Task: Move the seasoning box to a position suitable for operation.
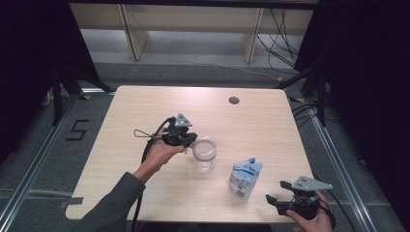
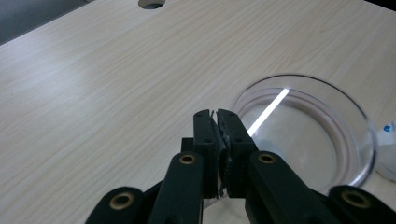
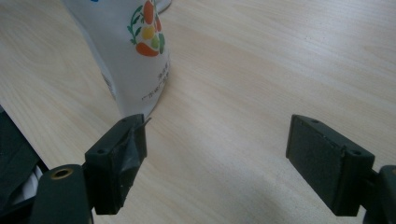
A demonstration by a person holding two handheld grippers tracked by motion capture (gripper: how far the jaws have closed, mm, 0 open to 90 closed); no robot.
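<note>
Nearest you, at about 5 o'clock on the table (image 1: 145, 106), your right tongs (image 1: 273, 192) rest low by the front edge with the jaws spread wide and nothing between them. In the right gripper view the jaws stand well apart over bare wood, and the white pouch (image 3: 133, 51) stands just beyond the jaw at the left of that view.

Your left tongs (image 1: 192, 140) sit at the table's centre with the jaws pressed fully together. Whether they pinch the glass jar (image 1: 204, 153) I cannot tell: in the left gripper view the closed tips (image 2: 217, 122) lie right at the jar's rim at 9 o'clock, and the rim may pass between them, but the transparent edge is lost there.

I judge the step in hand to be steadying or shifting the jar with the left tongs while the right ones wait to take the pouch. The next move, as I see it, calls for you to bring the right tongs toward 10 o'clock, straddle the pouch, and close on its upper part without crushing it.

The jar is clear, wide-mouthed, upright and looks empty, with a bright streak of light across its base. It stands just right of centre. The pouch stands near it at 4 o'clock, printed in blue, with fruit pictured on one face.
</note>
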